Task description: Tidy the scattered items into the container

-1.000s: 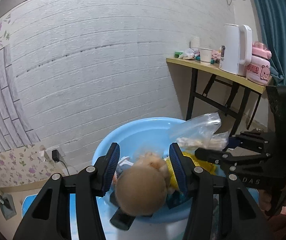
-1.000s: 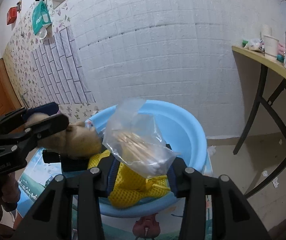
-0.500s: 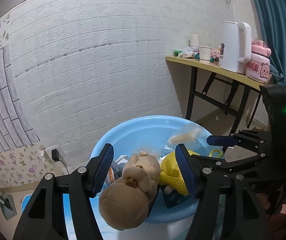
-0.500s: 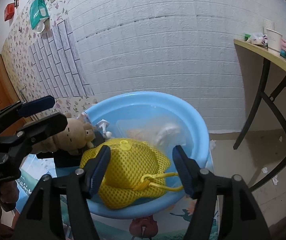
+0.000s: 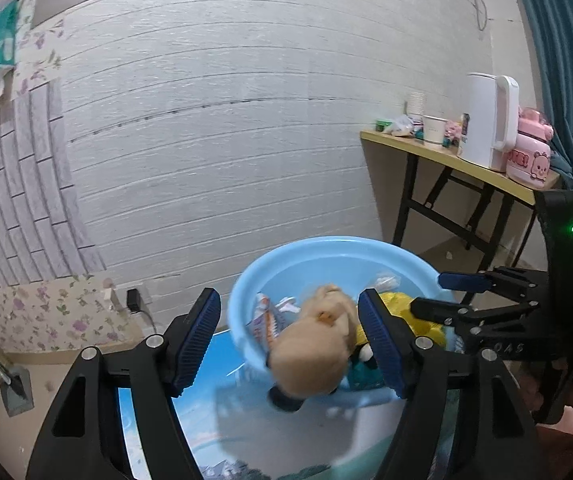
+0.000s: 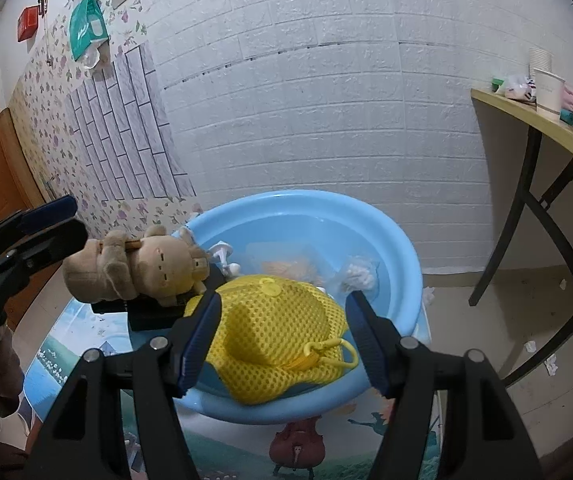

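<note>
Left hand-held gripper (image 5: 288, 338): jaws spread wide, gripping nothing; the plush toy sits between and beyond the blue pads, touching neither as far as can be seen.
Right hand-held gripper (image 6: 282, 334): jaws wide apart, empty, hovering over the near edge of the basin.
Plush toy (image 6: 138, 266): tan, lying on its side on a dark object at the basin's left rim, just ahead-left of the right hand-held gripper; long axis runs left to right, stitched face turned towards the right wrist camera.
Yellow mesh hat (image 6: 276, 326): directly between and below the right jaws, draped over the basin's near rim, its cord loop by the right pad.
Blue basin (image 6: 400, 258): straight ahead of both, on a printed tabletop (image 6: 64, 354); clear bags and small white pieces lie inside.
Writing: "SUPER" partly readable on a pink pot (image 5: 528, 160) far right of the left hand-held gripper.
</note>
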